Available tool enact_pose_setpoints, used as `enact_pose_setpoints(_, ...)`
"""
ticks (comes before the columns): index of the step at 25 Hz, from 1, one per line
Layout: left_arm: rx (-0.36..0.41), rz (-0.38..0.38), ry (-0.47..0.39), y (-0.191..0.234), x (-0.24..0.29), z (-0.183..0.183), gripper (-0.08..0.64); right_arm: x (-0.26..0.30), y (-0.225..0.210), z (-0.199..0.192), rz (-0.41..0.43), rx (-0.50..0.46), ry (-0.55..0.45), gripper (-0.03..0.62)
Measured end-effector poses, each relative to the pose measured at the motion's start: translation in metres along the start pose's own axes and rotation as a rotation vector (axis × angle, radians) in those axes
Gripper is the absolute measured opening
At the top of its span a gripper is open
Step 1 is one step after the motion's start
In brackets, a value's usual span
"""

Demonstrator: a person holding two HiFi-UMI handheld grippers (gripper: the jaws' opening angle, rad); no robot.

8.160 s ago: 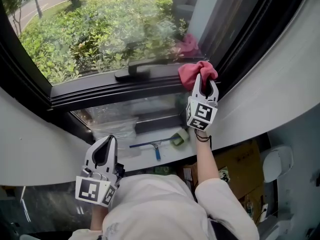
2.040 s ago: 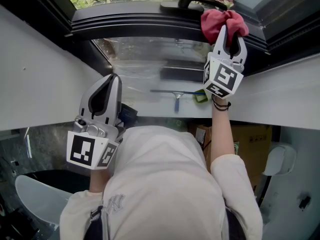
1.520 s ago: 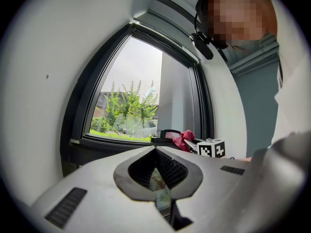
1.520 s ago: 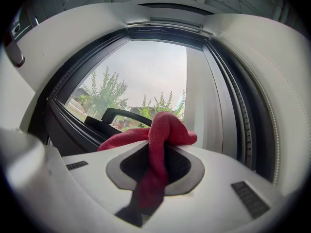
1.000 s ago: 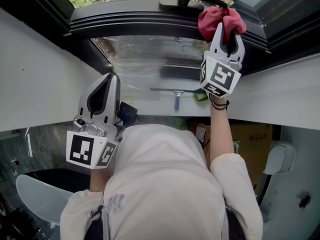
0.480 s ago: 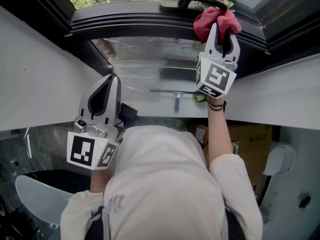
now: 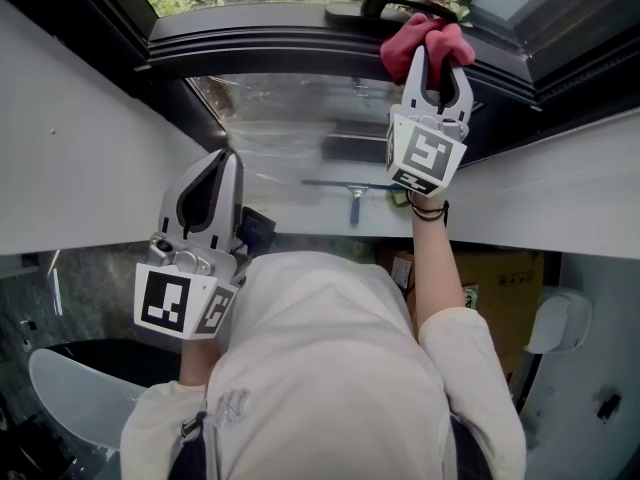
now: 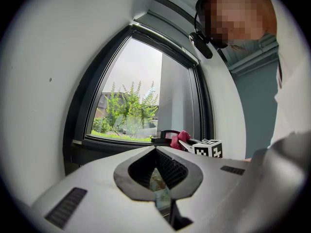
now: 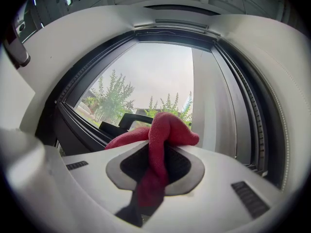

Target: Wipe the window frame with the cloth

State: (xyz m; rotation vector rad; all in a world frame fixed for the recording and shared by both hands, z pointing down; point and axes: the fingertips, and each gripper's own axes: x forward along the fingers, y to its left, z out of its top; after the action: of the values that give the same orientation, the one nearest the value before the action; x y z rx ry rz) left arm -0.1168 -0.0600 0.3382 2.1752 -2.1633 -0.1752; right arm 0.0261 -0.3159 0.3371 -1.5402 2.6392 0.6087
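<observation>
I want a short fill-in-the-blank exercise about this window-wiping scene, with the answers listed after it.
The right gripper is shut on a ____ cloth.
It holds the cloth at the window frame, beside the black ____.
The left gripper is shut and holds ____.
The squeegee below has a ____ grip.
Answers: red; handle; nothing; blue.

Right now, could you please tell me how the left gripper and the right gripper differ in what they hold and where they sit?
The right gripper is shut on the red cloth; the left gripper is shut with nothing between its jaws. The right gripper is up at the dark window frame, cloth against it beside the handle; the left gripper hangs lower, clear of the frame. Both are white, carry a marker cube and point toward the window.
</observation>
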Motion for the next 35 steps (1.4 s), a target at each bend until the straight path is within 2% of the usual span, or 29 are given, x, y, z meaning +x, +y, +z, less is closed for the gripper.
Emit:
enact_pose_setpoints(22,-0.011,0.013,-0.005,0.012,-0.011,0.0,0.009,0.0,0.01,0.003,0.003,-0.009,0.011,0.083)
enact_pose_setpoints(35,-0.019,0.009,-0.001,0.038,-0.025,0.0,0.008,0.001,0.027,0.008,-0.022,-0.012,0.022,0.083)
